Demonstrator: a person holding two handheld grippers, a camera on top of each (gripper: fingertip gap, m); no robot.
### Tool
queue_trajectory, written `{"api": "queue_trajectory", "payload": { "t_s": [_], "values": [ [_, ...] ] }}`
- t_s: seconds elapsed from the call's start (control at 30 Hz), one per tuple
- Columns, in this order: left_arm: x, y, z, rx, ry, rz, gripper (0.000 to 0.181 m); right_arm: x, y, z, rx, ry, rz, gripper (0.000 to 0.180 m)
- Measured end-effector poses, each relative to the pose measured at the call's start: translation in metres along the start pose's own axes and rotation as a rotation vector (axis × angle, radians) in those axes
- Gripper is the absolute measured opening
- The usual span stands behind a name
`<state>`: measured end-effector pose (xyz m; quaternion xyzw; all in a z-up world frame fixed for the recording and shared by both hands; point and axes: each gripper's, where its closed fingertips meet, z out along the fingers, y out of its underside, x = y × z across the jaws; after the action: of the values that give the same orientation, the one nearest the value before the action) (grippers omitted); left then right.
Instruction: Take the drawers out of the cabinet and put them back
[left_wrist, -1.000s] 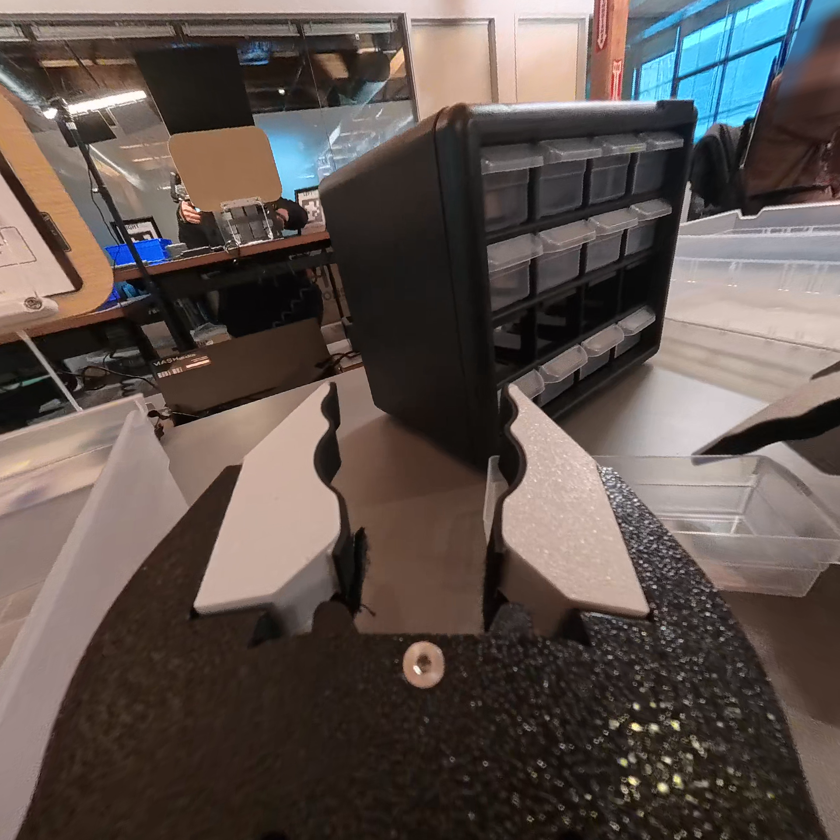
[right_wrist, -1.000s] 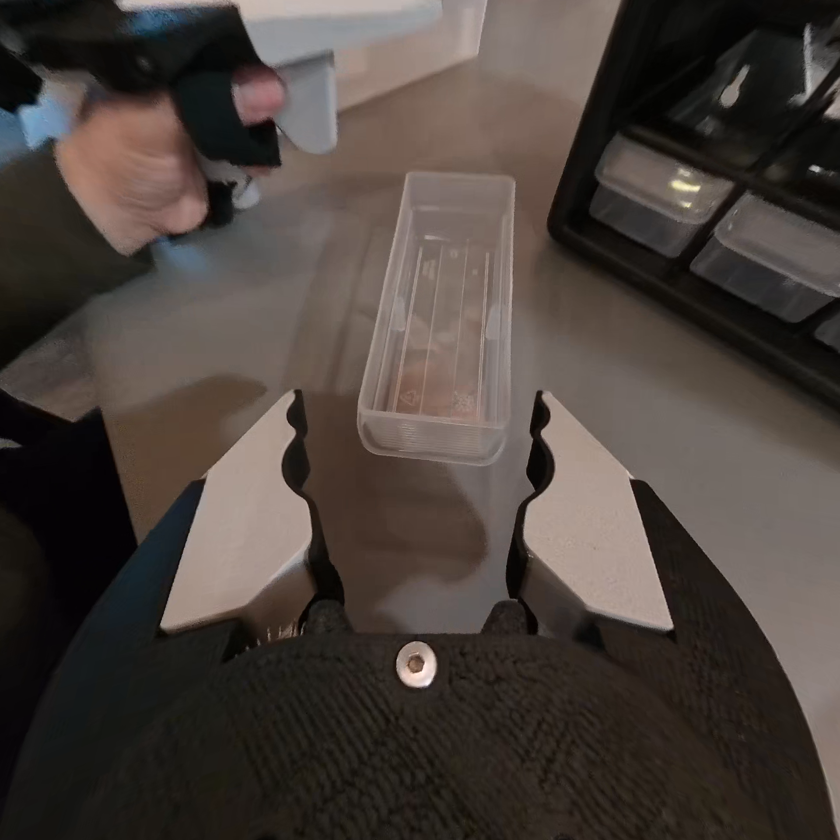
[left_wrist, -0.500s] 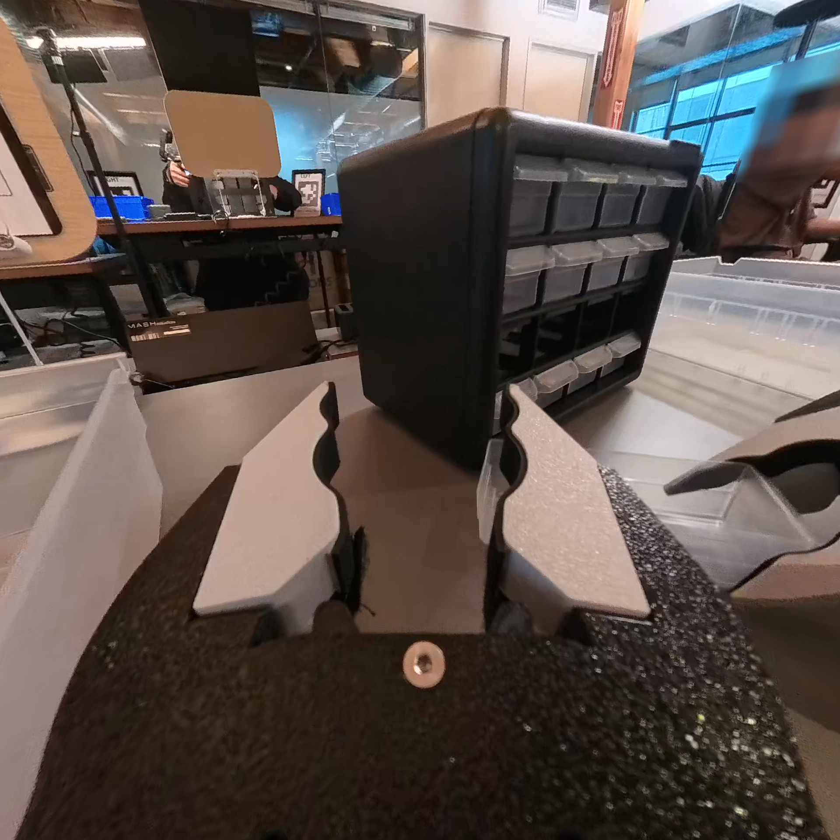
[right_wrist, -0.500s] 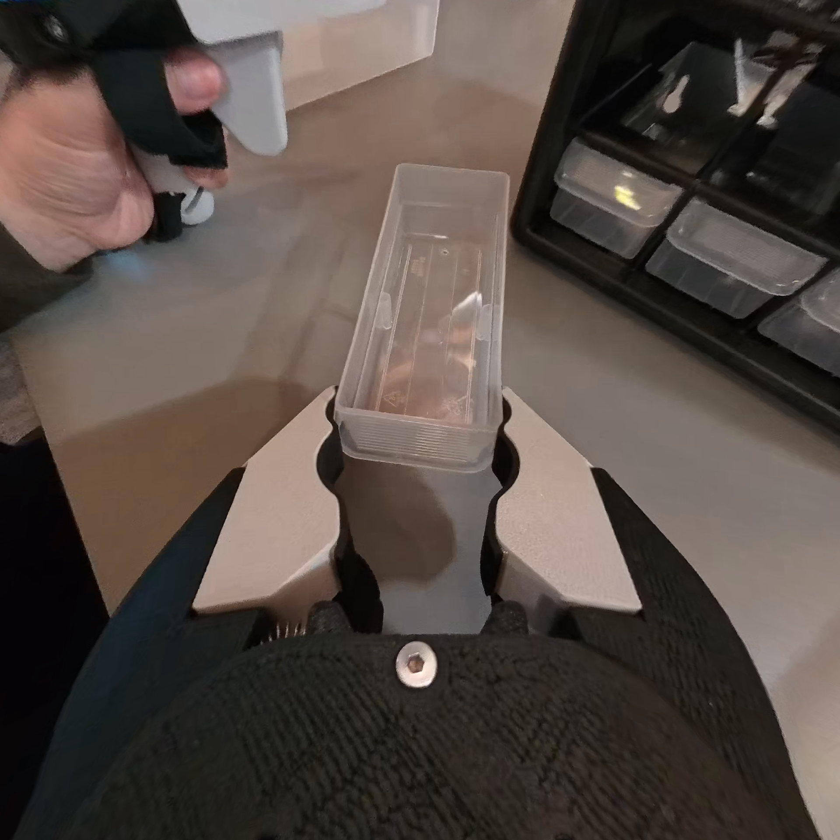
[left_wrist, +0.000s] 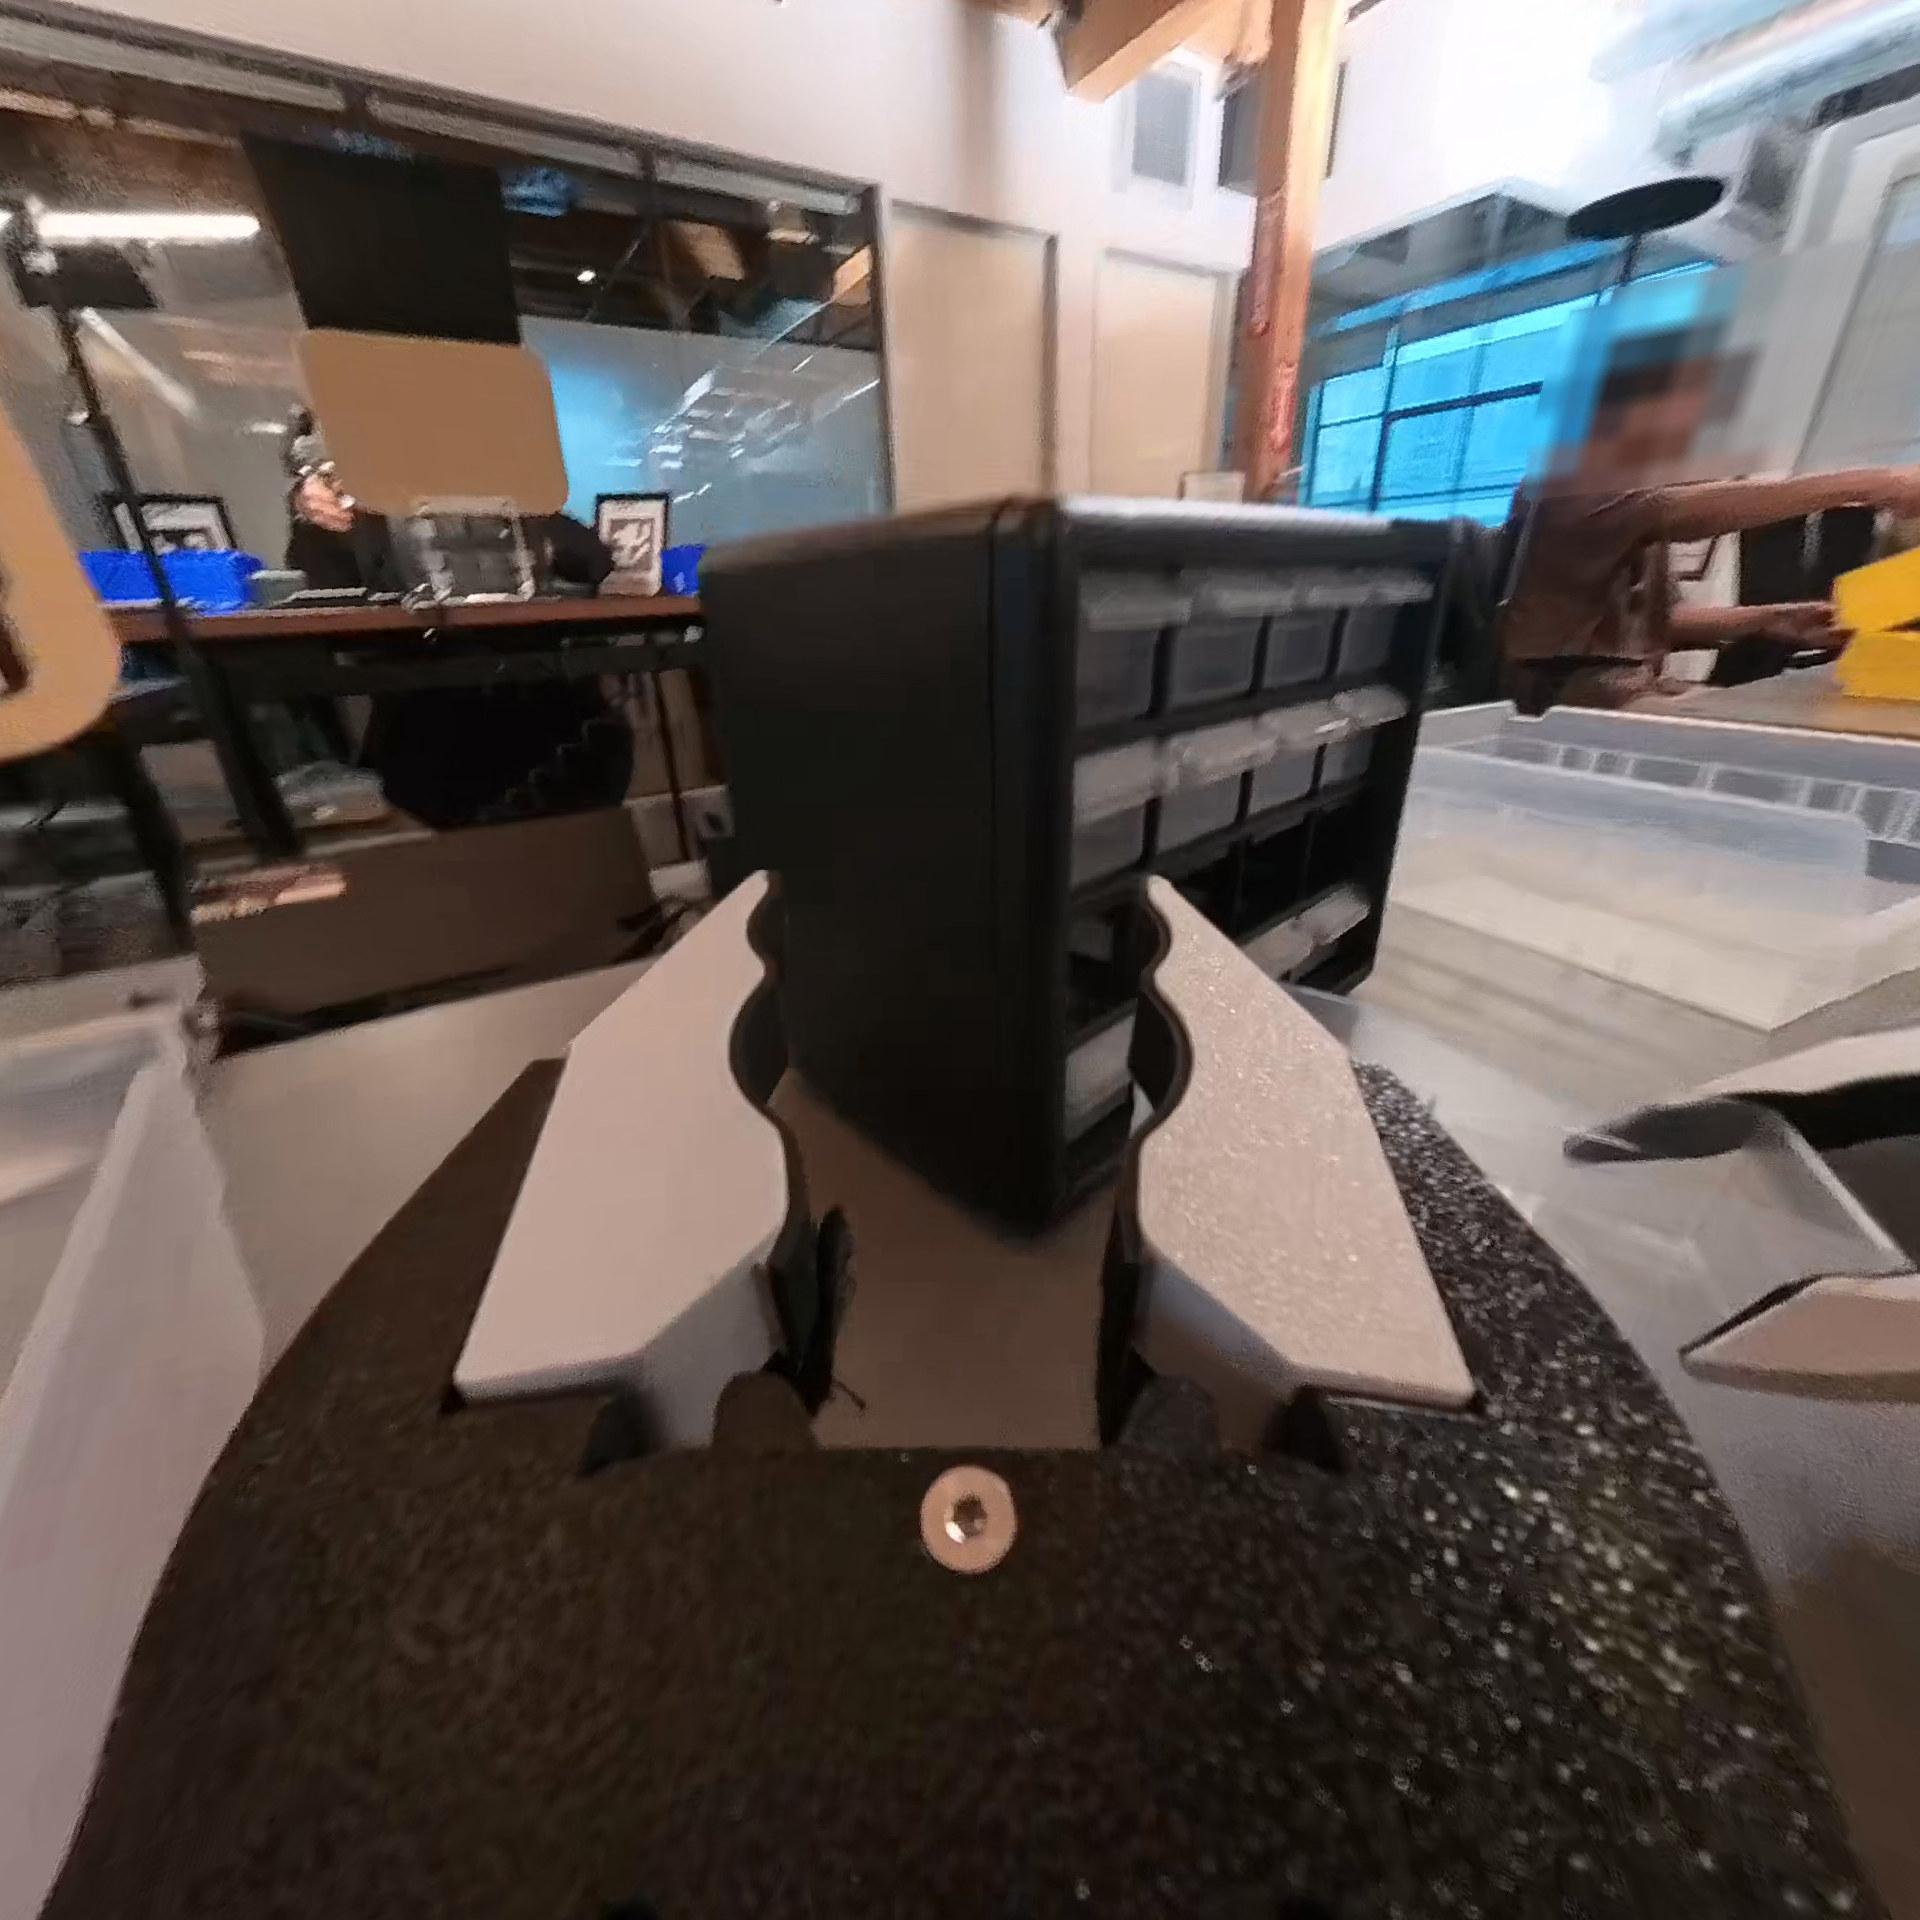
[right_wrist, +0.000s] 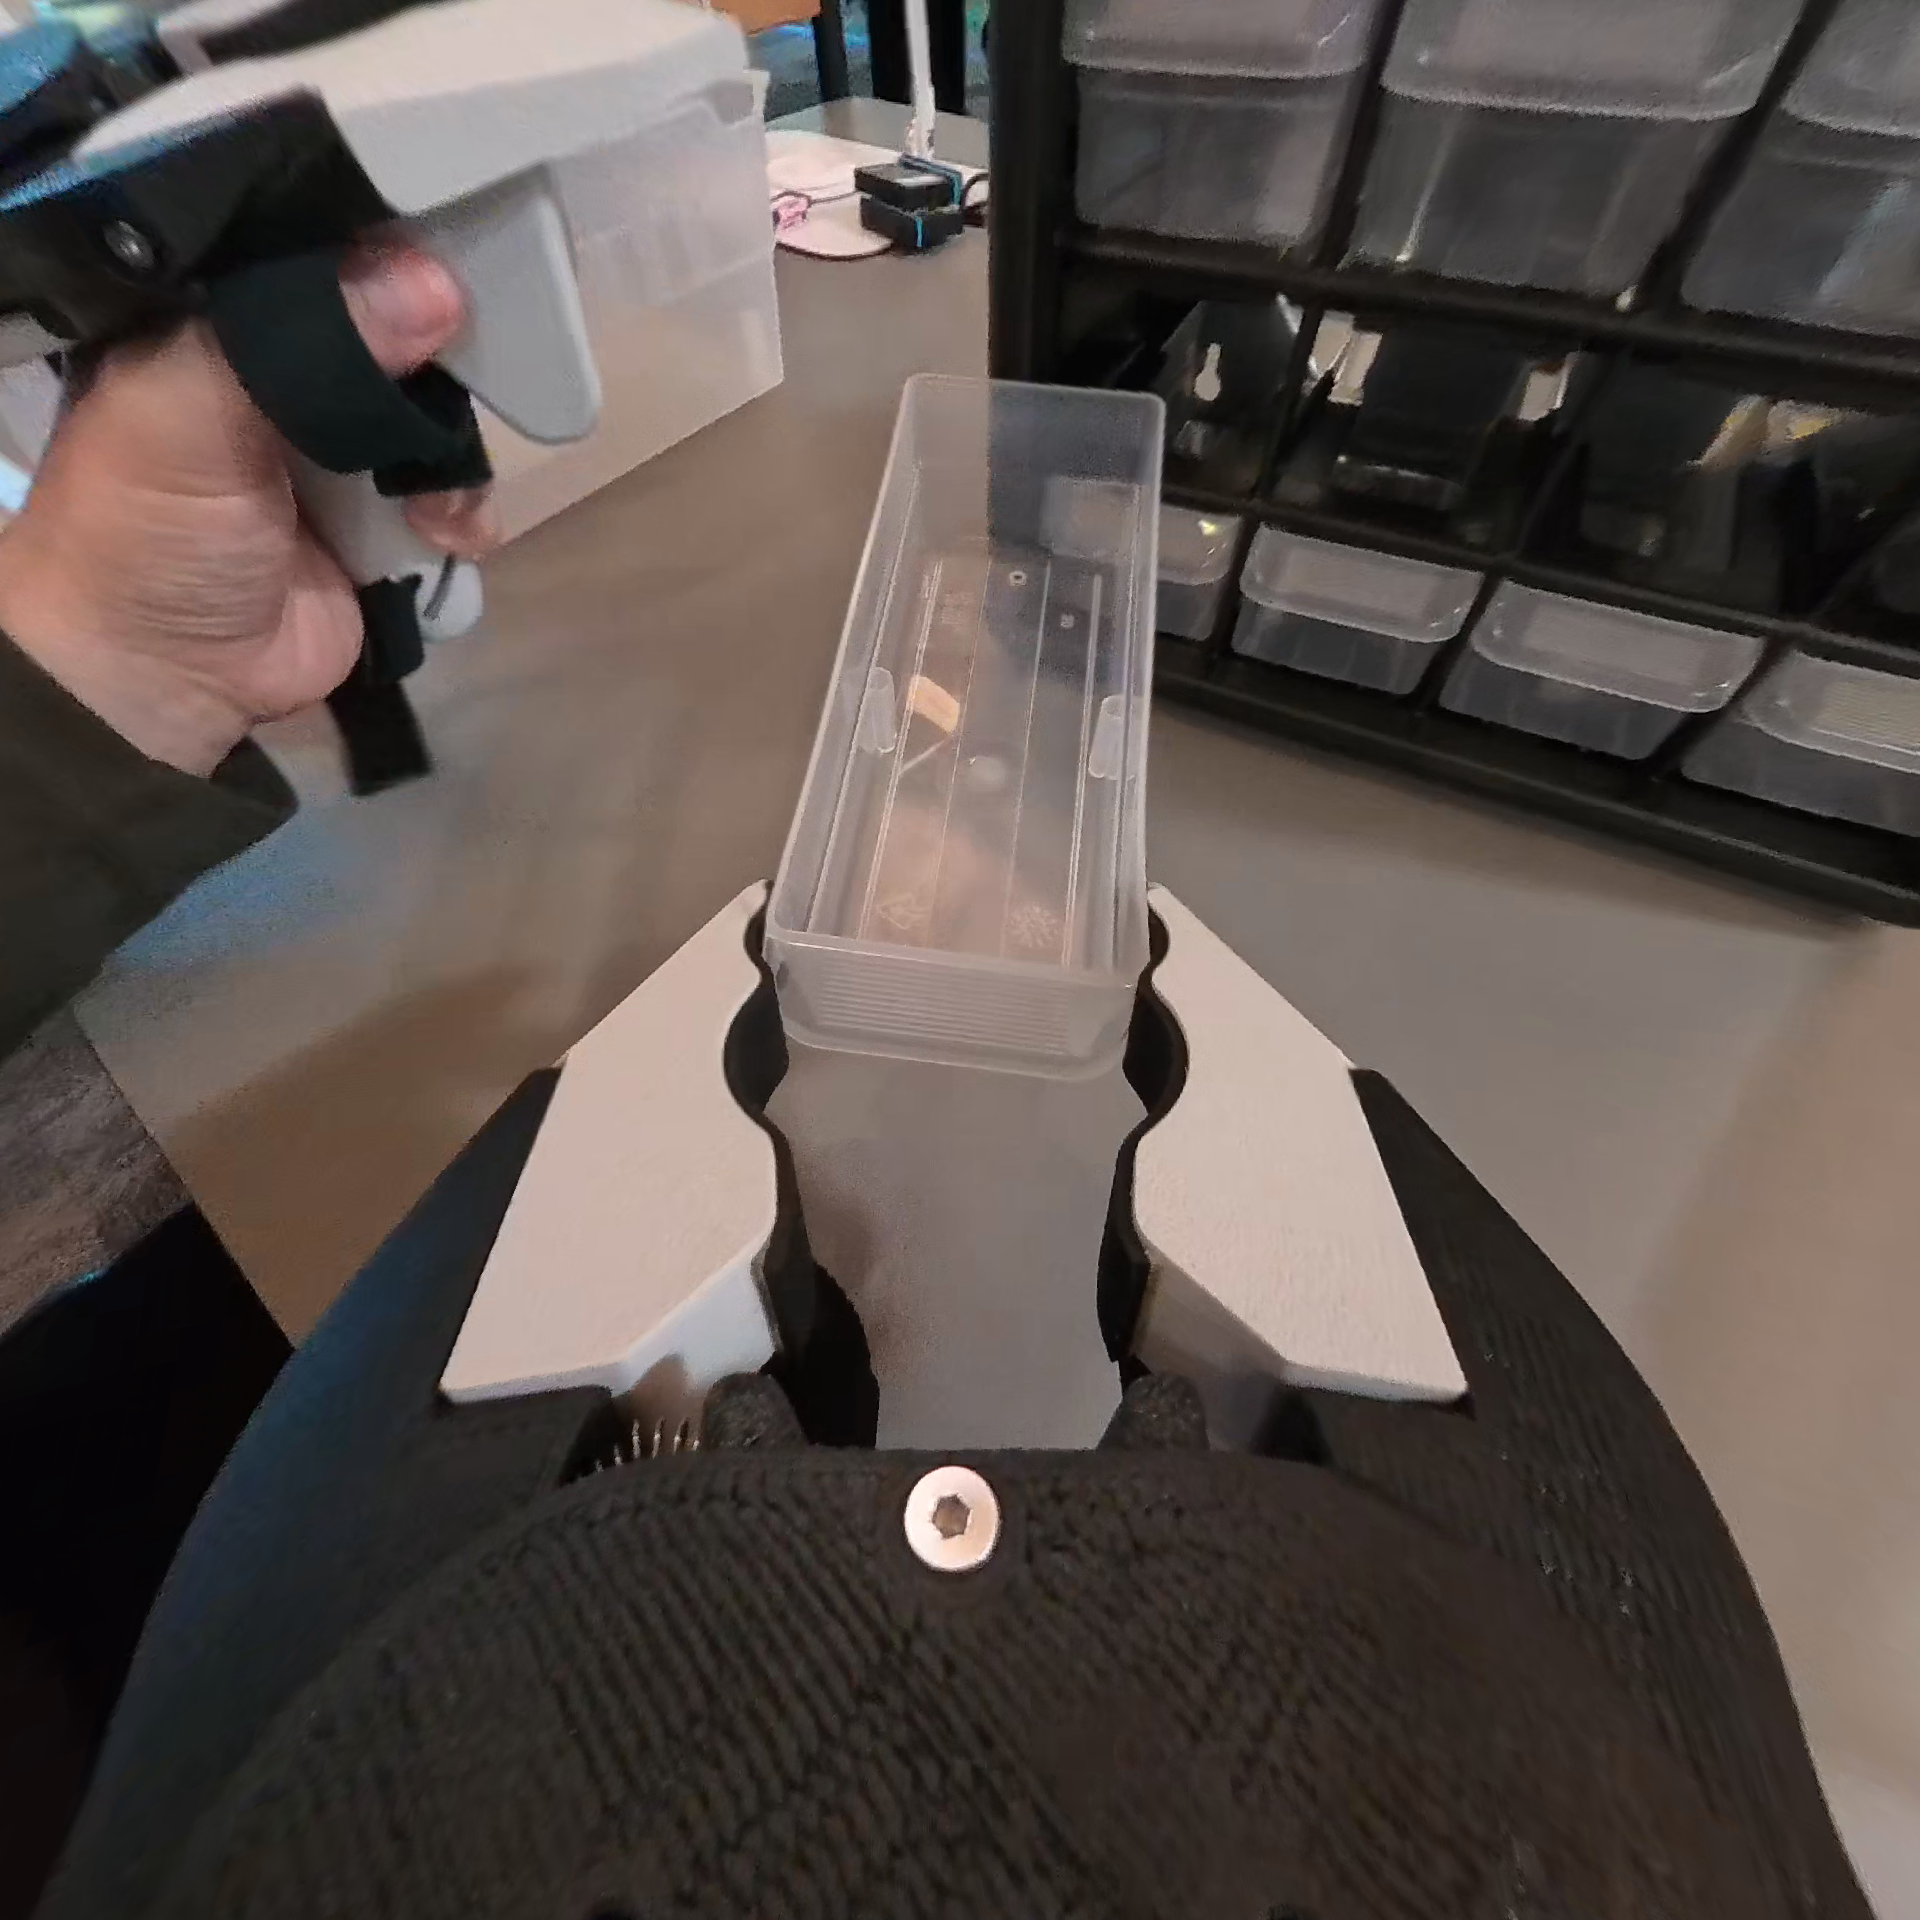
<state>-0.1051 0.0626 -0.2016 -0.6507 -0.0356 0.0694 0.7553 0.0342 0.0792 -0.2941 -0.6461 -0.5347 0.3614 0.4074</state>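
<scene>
Two claws share this scene, and the black cabinet (right_wrist: 1455, 312) serves as the landmark for both. Nearest in the right wrist view, the right claw (right_wrist: 956, 997) is clenched on the near end of a clear plastic drawer (right_wrist: 977, 727), its pale fingers (right_wrist: 644, 1164) pressed against the drawer's two long sides. The drawer points away from the camera toward the cabinet's lower left corner, lifted off the grey counter (right_wrist: 1403, 1039) and just in front of the cabinet face. Moulded marks show on the drawer's floor, too small to make out.

Left of the drawer and well left of the cabinet, a hand (right_wrist: 177, 561) grips the handle of the left claw. Behind it, a translucent bin (right_wrist: 665, 260) stands on the counter beside the cabinet's left edge.

In the cabinet itself, the bottom row holds clear drawers (right_wrist: 1351, 613), the row above shows dark open slots (right_wrist: 1423, 436), and the top rows visible are filled.

In the left wrist view, the left claw (left_wrist: 956, 956) is released, its fingers (left_wrist: 644, 1143) spread with nothing between them, close to the cabinet's (left_wrist: 883, 831) near corner. To the right of that corner the tips of the right claw (left_wrist: 1714, 1226) enter the frame. Farther back, beyond the cabinet, a person (left_wrist: 1590, 613) stands at the right and another person (left_wrist: 322, 520) sits at a distant desk (left_wrist: 416, 623).
</scene>
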Motion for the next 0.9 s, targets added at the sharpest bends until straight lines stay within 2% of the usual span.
{"api": "queue_trajectory", "payload": {
  "t_s": [0.07, 0.2, 0.43, 0.6, 0.9],
  "values": [
    [0.004, -0.012, 0.016, 0.005, 0.046, 0.032, 0.064, 0.003, -0.006, 0.000, 0.001, 0.017, 0.016, 0.065],
    [-0.001, -0.037, 0.047, 0.051, 0.084, 0.030, 0.045, 0.009, -0.015, 0.005, -0.008, 0.037, 0.034, 0.065],
    [0.003, -0.065, 0.080, 0.051, 0.211, 0.063, 0.055, 0.014, -0.018, 0.014, -0.069, 0.063, 0.045, 0.065],
    [0.008, -0.064, 0.091, 0.018, 0.272, 0.128, 0.052, 0.018, -0.022, 0.013, -0.081, 0.083, 0.081, 0.065],
    [0.013, -0.061, 0.092, 0.018, 0.336, 0.095, 0.051, 0.016, -0.031, 0.013, -0.126, 0.108, 0.114, 0.065]
  ]
}}
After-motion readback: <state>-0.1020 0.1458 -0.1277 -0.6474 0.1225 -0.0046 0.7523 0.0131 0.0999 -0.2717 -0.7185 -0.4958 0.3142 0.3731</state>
